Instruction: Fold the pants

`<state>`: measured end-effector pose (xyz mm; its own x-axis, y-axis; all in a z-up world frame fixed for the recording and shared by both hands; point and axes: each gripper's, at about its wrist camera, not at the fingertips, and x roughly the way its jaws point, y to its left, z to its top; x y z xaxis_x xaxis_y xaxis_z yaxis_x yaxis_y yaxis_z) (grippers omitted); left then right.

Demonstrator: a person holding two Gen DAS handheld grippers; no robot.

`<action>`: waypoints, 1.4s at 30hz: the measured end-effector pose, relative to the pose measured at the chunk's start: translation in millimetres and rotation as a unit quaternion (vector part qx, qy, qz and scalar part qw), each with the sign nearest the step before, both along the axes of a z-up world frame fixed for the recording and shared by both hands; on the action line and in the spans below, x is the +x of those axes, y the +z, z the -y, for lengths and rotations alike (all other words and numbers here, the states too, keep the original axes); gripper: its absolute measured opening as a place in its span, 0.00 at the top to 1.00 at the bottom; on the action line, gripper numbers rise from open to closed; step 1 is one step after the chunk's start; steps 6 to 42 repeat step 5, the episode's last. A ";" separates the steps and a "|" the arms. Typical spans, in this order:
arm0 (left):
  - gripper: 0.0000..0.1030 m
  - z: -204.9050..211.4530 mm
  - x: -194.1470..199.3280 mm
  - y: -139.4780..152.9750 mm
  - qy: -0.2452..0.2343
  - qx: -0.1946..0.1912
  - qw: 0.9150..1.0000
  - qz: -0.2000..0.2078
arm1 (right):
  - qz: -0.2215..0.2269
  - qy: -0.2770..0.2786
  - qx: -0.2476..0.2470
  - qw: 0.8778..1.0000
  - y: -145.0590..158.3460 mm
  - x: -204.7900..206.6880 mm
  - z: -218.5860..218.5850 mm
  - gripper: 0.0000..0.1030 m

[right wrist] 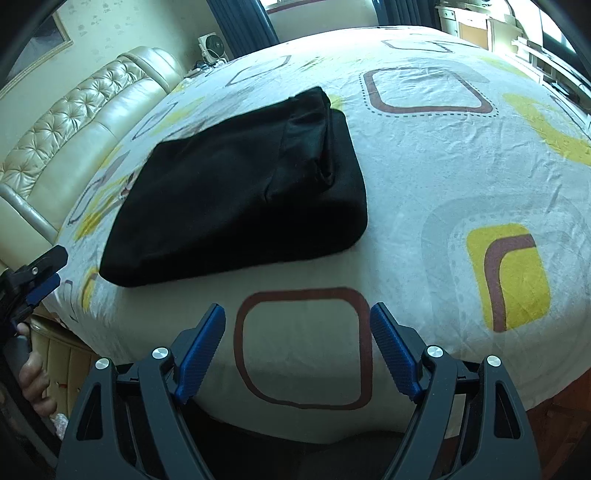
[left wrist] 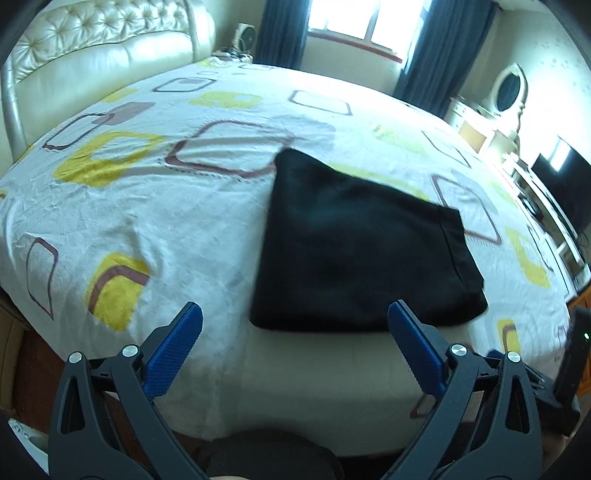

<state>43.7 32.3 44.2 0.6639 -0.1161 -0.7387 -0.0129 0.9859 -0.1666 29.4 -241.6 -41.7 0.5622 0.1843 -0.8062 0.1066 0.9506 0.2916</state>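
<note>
Pants (left wrist: 354,251) lie folded into a compact black rectangle on the bed (left wrist: 177,206), close to its near edge and toward the headboard (right wrist: 70,133) side in the right wrist view. Top layer shows a seamed hem or band along one short end; fabric bunches slightly at that end in the right wrist view. Nothing touches the pants.

Left gripper (left wrist: 295,314): fingers spread wide, nothing between them. It hangs over the near edge of the bed, just short of the pants' near edge; right fingertip overlaps the pants in the picture, contact cannot be told.

Right gripper (right wrist: 297,314): fingers spread wide, empty, over the near edge of the bed, well apart from the pants, above a brown outlined square on the sheet (right wrist: 424,177).

Sheet: white with yellow and brown squares, lightly wrinkled. Blue curtains (left wrist: 280,33) and a window (left wrist: 369,18) beyond the far edge.
</note>
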 end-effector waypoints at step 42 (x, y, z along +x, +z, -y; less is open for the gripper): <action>0.03 -46.3 85.4 -8.8 0.049 0.109 0.992 0.034 | 0.063 -0.032 -0.027 0.997 33.2 51.2 37.3 0.17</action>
